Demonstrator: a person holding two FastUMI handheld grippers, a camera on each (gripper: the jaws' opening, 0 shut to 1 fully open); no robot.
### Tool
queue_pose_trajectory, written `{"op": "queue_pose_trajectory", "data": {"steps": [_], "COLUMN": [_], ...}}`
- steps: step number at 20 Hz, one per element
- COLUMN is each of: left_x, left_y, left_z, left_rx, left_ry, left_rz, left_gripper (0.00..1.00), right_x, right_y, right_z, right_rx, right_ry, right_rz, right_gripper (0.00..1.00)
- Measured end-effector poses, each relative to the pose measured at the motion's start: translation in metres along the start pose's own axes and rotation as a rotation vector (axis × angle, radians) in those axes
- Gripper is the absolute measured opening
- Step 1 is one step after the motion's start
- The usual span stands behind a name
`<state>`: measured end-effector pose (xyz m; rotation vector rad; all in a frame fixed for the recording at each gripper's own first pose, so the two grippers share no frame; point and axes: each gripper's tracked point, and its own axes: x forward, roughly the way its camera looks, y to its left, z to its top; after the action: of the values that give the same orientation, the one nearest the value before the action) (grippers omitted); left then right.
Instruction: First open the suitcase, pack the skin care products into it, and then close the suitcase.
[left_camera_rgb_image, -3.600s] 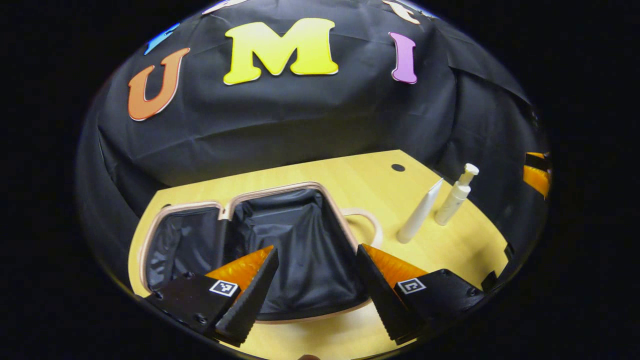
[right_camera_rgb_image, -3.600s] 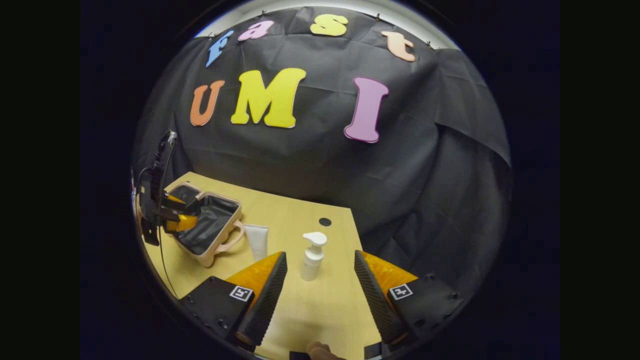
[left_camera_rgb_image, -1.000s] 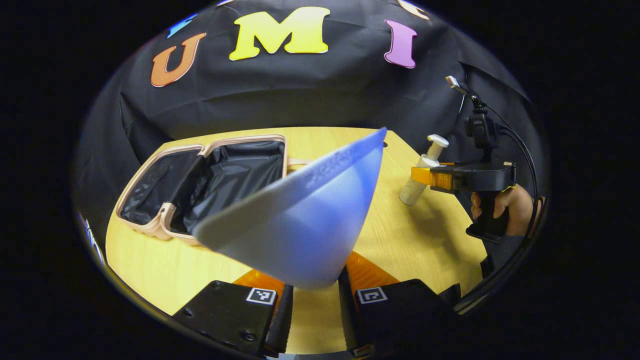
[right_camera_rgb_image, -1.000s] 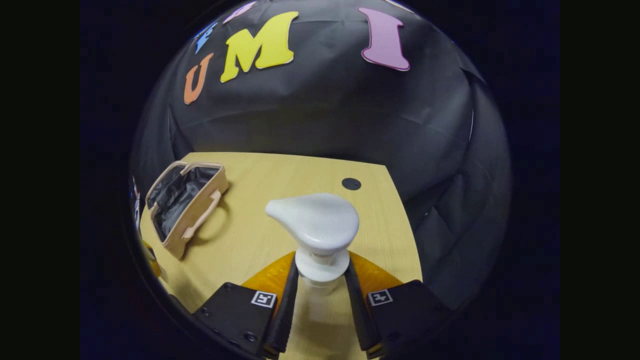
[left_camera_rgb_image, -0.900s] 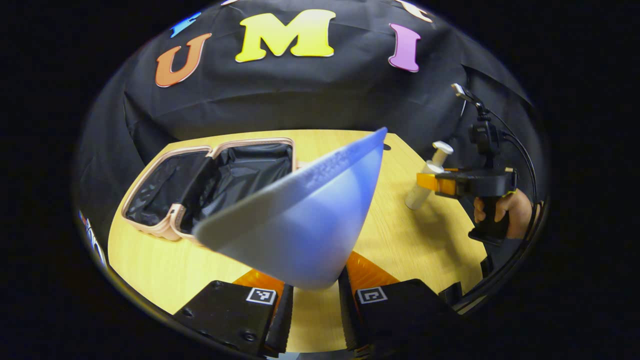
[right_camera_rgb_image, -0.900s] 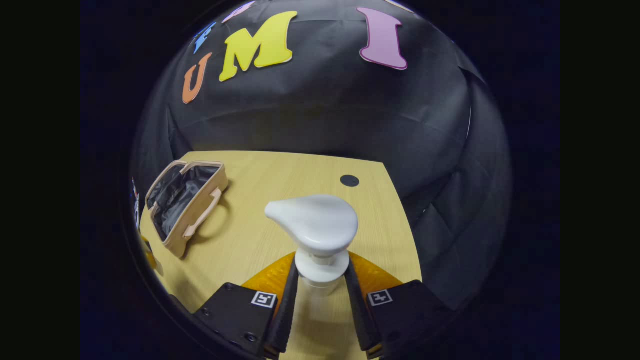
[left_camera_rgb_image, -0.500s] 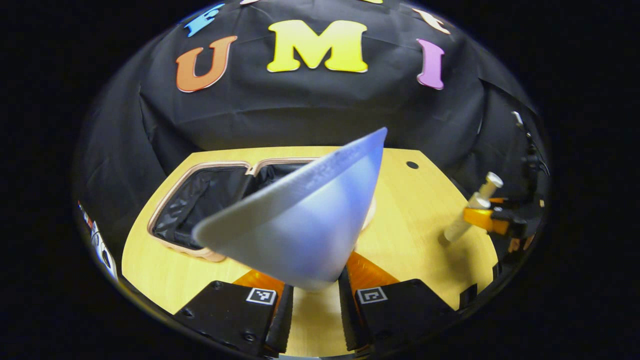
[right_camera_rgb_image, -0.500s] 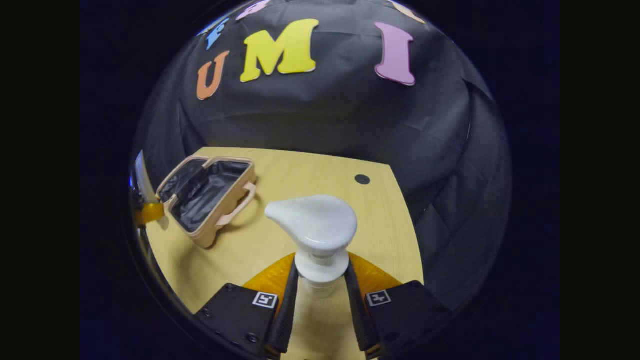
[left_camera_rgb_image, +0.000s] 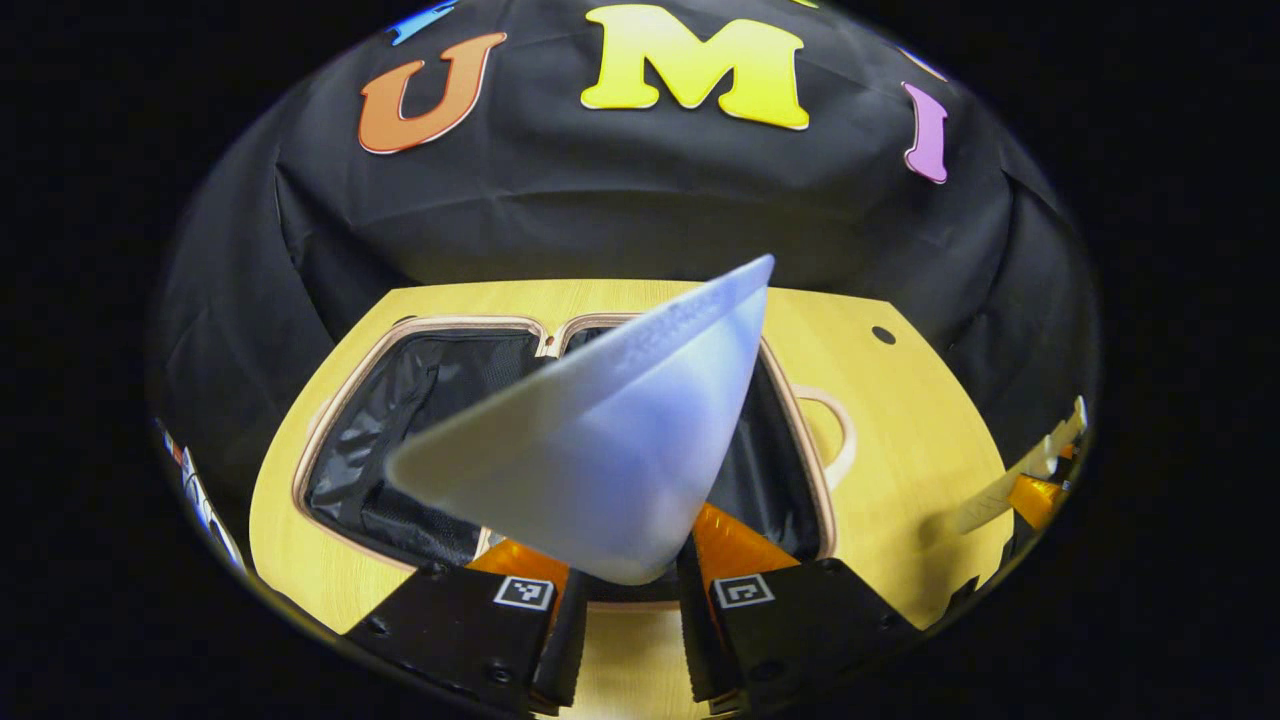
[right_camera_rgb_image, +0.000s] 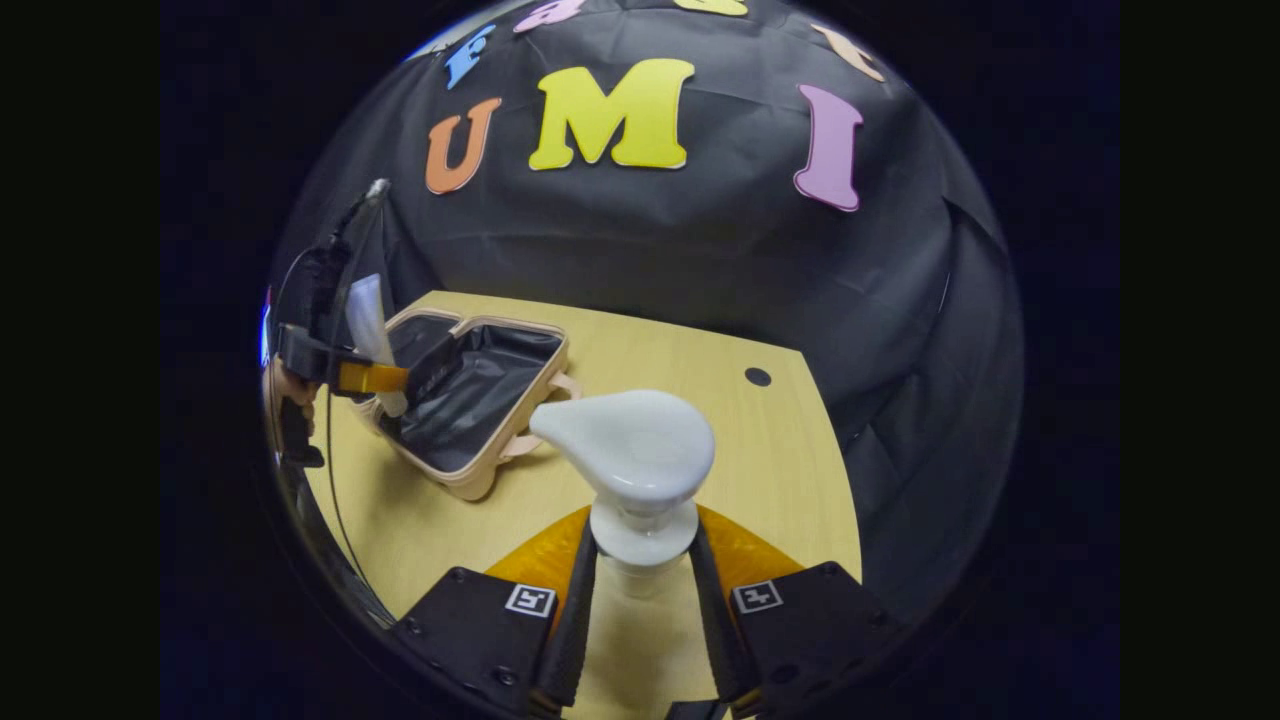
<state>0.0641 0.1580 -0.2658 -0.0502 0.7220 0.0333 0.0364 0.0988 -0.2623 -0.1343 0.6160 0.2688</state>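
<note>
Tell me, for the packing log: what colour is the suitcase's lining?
Black, inside a tan-pink shell; the suitcase lining shows best in the left gripper view.

A pale wooden table (left_camera_rgb_image: 930, 400) carries the open suitcase (left_camera_rgb_image: 560, 335), black-lined, handle flat.

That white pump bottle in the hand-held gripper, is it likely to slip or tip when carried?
Probably not slip: the right hand-held gripper pinches the pump bottle just under its collar, which juts wider than the gap. The broad pump head looks top-heavy, so it may tip easily when set down. The plastic looks smooth and stiff, likely light.
</note>
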Motion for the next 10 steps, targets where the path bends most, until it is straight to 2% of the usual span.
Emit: {"op": "queue_pose_trajectory", "data": {"steps": [1,3,6,7,8,10], "left_x": [0.009,0.021,0.032,0.033,0.034,0.042], "left_y": [0.002,0.007,0.005,0.006,0.007,0.006], "left_z": [-0.008,-0.027,-0.046,-0.051,-0.055,-0.059], "left_rx": [-0.005,-0.021,-0.063,-0.059,-0.057,-0.058], "left_ry": [0.041,0.118,0.174,0.196,0.223,0.249], "left_rz": [-0.003,0.001,-0.021,-0.019,-0.016,-0.017], "left_gripper": [0.44,0.44,0.44,0.48,0.44,0.44], "right_x": [-0.001,-0.001,0.000,0.000,-0.002,-0.002], "right_y": [0.003,0.007,0.007,0.006,0.007,0.010], "right_z": [-0.002,-0.006,-0.009,-0.010,-0.009,-0.007], "right_rx": [-0.002,-0.004,-0.005,0.004,0.014,0.028], "right_ry": [0.006,0.019,0.032,0.037,0.043,0.052], "right_rz": [-0.003,-0.013,-0.051,-0.059,-0.059,-0.057], "right_gripper": [0.47,0.44,0.47,0.47,0.45,0.47]}}
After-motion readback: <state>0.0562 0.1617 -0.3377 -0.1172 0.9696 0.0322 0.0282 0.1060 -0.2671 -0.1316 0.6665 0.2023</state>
